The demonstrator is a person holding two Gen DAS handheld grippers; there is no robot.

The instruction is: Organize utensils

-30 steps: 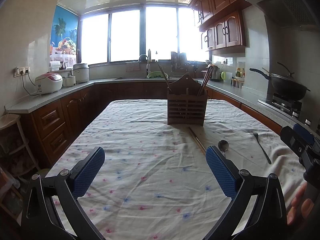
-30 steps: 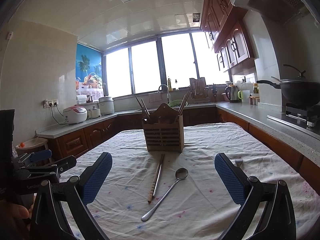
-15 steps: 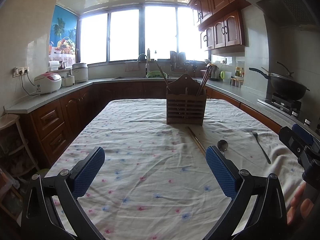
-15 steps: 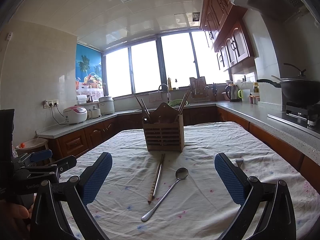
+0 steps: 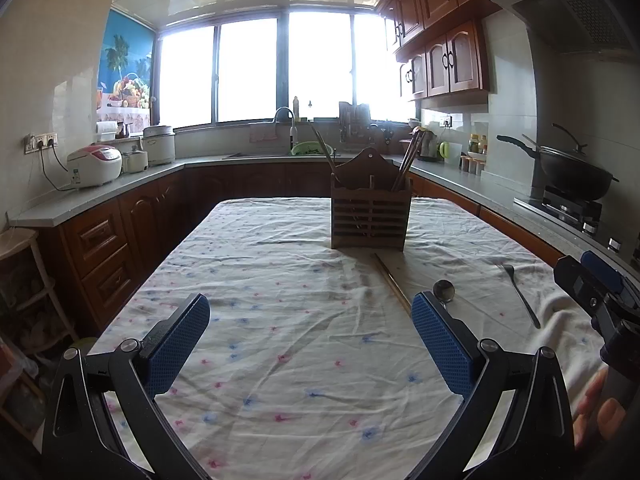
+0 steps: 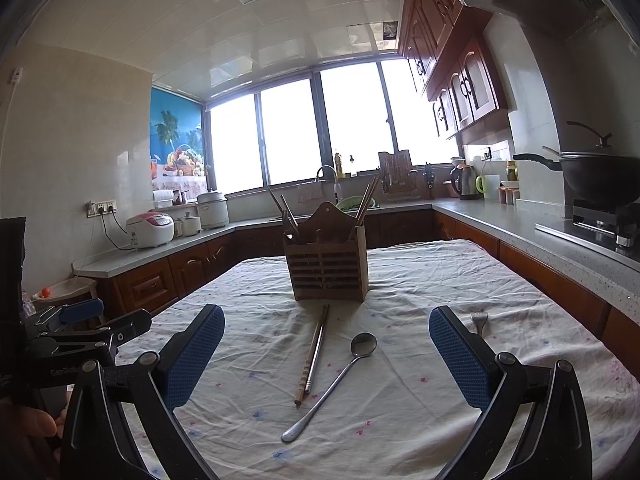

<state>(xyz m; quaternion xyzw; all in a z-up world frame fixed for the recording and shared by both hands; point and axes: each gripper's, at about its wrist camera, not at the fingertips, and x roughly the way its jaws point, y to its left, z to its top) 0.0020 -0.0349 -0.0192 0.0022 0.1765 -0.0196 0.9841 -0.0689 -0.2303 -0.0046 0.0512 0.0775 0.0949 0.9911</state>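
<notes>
One wooden holder (image 6: 326,270) stands mid-table with chopsticks and a fork upright in it. On the cloth (image 6: 420,280) in front lie one pair of chopsticks (image 6: 314,354), one spoon (image 6: 340,376) just right of them, and one fork (image 5: 518,292) farther right, apart from the rest. My right gripper (image 6: 326,360) hangs spread wide over the chopsticks and spoon, holding nothing. My left gripper (image 5: 310,346), spread too and holding nothing, hovers over bare cloth. Counters flank the table on both sides.
</notes>
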